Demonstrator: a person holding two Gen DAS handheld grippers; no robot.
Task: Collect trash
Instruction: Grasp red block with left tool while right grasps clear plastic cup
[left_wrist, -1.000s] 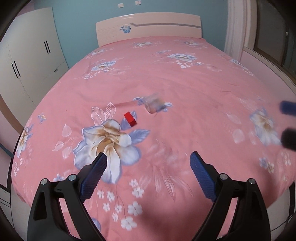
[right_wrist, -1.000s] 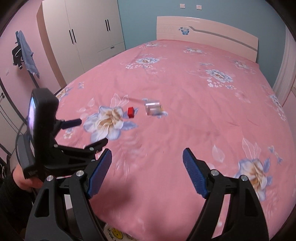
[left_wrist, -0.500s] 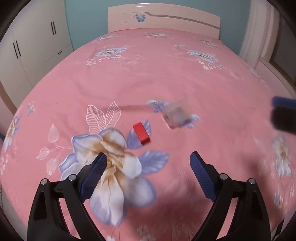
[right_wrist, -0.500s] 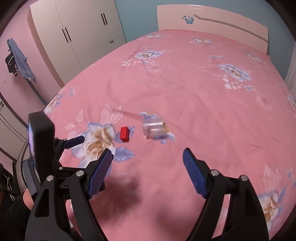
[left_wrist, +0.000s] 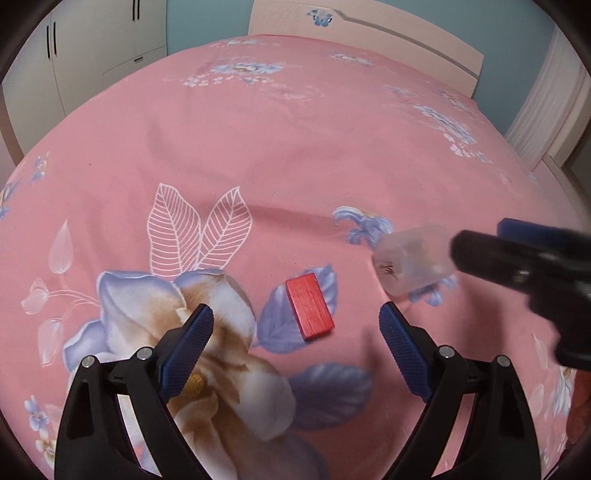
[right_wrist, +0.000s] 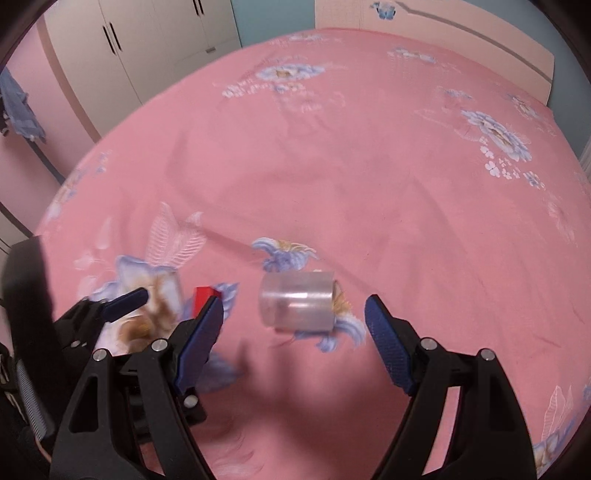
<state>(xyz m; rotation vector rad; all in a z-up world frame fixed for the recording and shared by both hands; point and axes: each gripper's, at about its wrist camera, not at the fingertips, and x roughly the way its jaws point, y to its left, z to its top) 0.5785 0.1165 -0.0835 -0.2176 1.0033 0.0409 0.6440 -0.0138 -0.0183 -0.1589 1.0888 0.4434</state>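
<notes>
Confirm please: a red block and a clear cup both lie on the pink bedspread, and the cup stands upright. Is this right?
Not quite. The cup does not stand upright; it lies on its side, as the right wrist view shows. The rest holds: the red block and the cup both lie on the pink bedspread.

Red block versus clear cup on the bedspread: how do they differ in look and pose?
The red block is opaque, flat and box-shaped; the clear cup is see-through and round. The block lies on its broad face, the cup lies tipped on its side. The block sits ahead of the open left gripper, the cup ahead of the open right gripper. Both rest loose on the pink bedspread, neither gripped.
</notes>
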